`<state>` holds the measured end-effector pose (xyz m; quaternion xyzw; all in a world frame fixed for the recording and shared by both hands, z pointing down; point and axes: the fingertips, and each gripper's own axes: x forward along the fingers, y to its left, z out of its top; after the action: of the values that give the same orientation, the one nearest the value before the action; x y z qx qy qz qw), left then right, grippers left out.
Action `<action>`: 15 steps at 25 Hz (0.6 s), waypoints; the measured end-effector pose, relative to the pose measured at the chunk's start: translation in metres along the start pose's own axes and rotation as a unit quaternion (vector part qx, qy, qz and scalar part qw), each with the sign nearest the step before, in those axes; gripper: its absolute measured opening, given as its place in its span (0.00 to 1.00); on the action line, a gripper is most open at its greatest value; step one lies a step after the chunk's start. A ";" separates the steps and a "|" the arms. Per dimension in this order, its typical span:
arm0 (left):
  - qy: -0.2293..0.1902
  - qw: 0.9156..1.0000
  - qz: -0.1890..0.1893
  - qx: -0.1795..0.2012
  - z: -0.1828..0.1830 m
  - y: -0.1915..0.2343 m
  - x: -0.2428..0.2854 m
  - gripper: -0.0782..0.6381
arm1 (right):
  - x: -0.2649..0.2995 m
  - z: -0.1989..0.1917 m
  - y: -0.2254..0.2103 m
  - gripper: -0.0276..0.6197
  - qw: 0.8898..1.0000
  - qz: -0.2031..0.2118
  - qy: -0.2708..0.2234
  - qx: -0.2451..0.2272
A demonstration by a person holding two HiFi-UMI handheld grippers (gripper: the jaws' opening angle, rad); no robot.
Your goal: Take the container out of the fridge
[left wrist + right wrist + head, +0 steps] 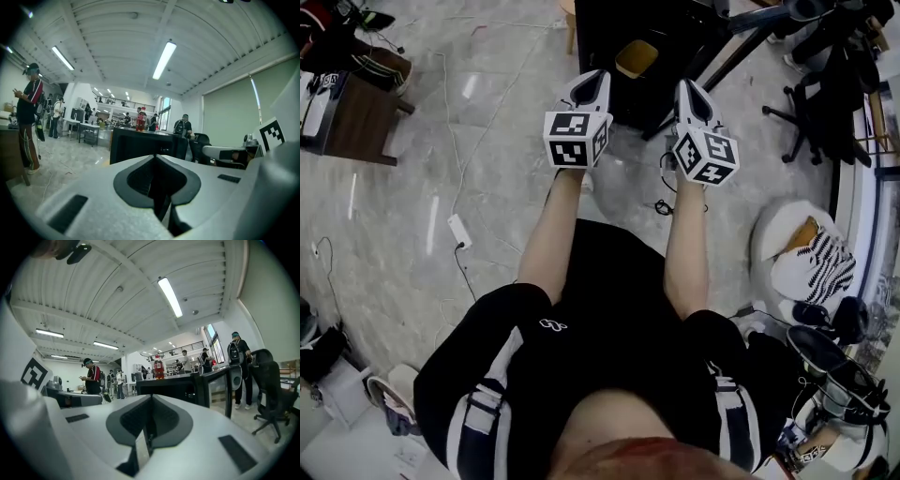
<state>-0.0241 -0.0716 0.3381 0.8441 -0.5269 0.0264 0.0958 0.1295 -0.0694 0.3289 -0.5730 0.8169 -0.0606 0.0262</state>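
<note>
A low black fridge stands on the floor just ahead of both grippers; something yellow shows at its front, and I cannot tell what it is. On the fridge's top stands a red bottle. From the right gripper view the fridge has its glass door swung out to the right, with the red bottle above it. My left gripper and right gripper are held side by side at arm's length. Both are shut and hold nothing.
A brown table stands at the far left. Cables and a white power strip lie on the grey floor. A black office chair and a white bag are at the right. People stand in the hall beyond the fridge.
</note>
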 end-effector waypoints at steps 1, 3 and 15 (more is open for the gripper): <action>0.006 1.000 -0.002 0.003 0.001 0.010 0.016 0.13 | 0.019 -0.001 -0.003 0.06 1.000 0.000 0.004 0.001; 0.021 1.000 -0.004 0.006 0.002 0.031 0.044 0.13 | 0.053 -0.003 -0.005 0.06 1.000 0.000 0.011 0.005; 0.097 0.994 -0.041 -0.008 -0.027 0.098 0.178 0.13 | 0.183 -0.035 -0.040 0.06 0.998 -0.027 0.052 0.021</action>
<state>-0.0314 -0.2654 0.4037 0.8576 -0.4804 0.1000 0.1541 0.1000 -0.2525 0.3741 -0.5904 0.7998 -0.1083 -0.0062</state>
